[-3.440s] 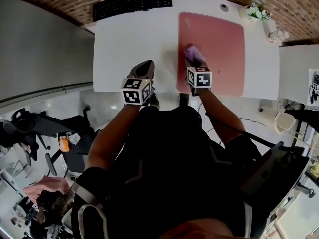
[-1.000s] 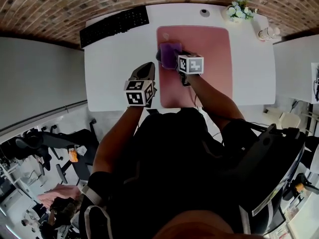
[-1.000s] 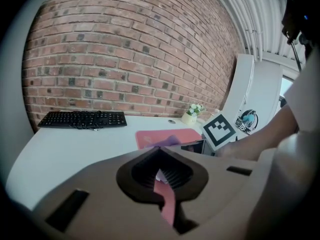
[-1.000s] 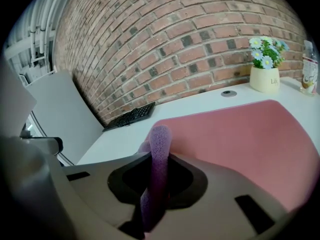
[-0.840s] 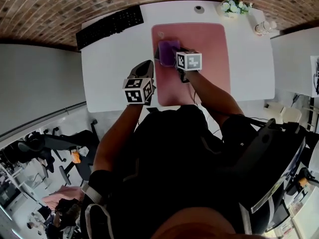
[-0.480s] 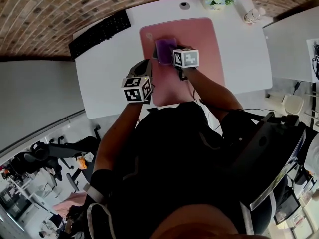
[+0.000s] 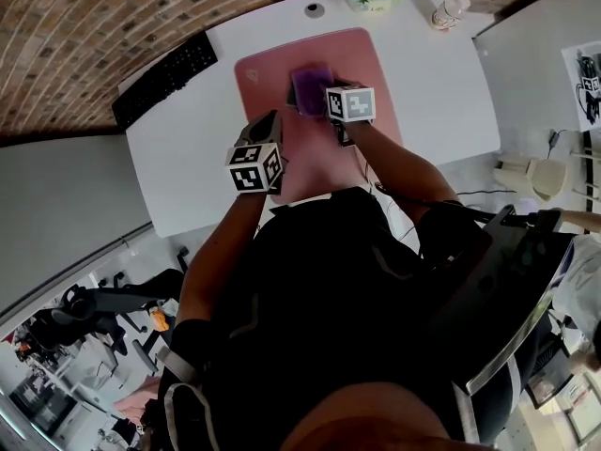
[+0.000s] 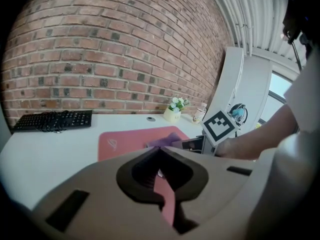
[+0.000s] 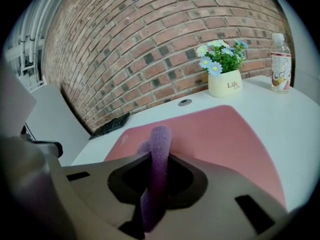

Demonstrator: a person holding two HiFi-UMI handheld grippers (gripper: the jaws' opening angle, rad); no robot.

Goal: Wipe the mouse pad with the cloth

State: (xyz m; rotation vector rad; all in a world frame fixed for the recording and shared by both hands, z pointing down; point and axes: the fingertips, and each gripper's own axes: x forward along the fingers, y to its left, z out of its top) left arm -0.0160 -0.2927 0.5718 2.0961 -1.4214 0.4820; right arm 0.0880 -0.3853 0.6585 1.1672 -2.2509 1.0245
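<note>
- The cloth point(image 7: 310, 88) point(image 9: 158, 164) is purple, nappy and soft. I judge it light and limp, so it will fold and drag rather than slide stiffly. It is best gripped in a bunched fold, as it is now, with enough left loose to lie flat.
- The right claw point(image 7: 319, 97) point(image 9: 156, 181) is clamped on that fold. In the right gripper view the fold stands on edge between the jaws and points to 12 o'clock.
- From the head view the cloth sticks out of the claw toward 10 o'clock, over the far half of the pink mouse pad point(image 7: 263, 83) point(image 9: 220, 129). It seems to rest on the pad, but contact is not certain.
- The mouse pad looks thin and flexible and lies flat on the white table point(image 7: 188, 130). Its long axis runs roughly 5 to 11 o'clock.
- The left claw point(image 7: 267, 128) point(image 8: 163, 186) has its jaws nearly together with nothing between them. It hangs over the pad's near edge at 7 o'clock from the cloth.
</note>
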